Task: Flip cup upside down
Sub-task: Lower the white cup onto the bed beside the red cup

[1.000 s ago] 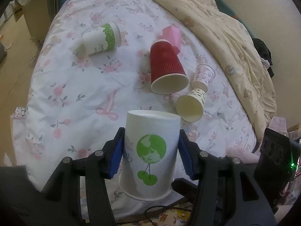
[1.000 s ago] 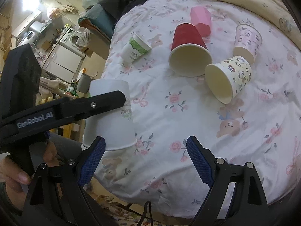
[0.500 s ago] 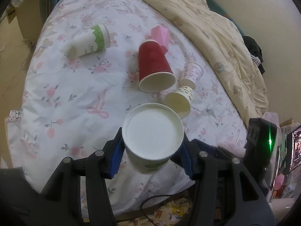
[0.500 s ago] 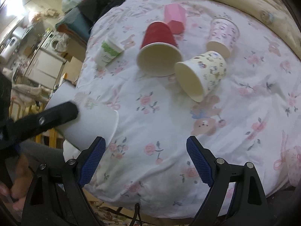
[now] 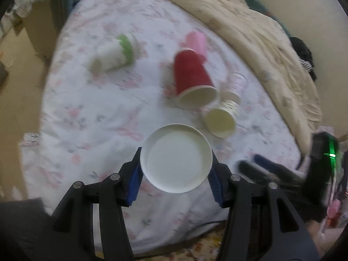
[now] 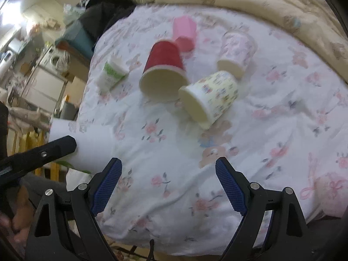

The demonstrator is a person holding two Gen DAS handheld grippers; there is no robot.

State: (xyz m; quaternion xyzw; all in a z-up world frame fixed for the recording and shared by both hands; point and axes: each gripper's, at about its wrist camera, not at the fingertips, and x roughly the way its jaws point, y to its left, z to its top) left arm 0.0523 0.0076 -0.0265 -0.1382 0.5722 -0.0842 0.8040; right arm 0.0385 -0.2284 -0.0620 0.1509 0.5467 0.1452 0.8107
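Left gripper [image 5: 175,181] clamps the white paper cup [image 5: 176,161] base-up above the floral bedsheet [image 5: 91,117]; right gripper [image 6: 168,184] gapes empty. Next, I'd guess: lower it rim-down.

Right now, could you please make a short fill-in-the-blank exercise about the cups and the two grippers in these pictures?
1. The white cup is gripped by the ____ gripper.
2. The right gripper is open and holds ____.
3. The red cup lies on its ____ on the bed sheet.
4. The yellow patterned cup lies beside the ____ cup, near its rim.

Missing words: left; nothing; side; red
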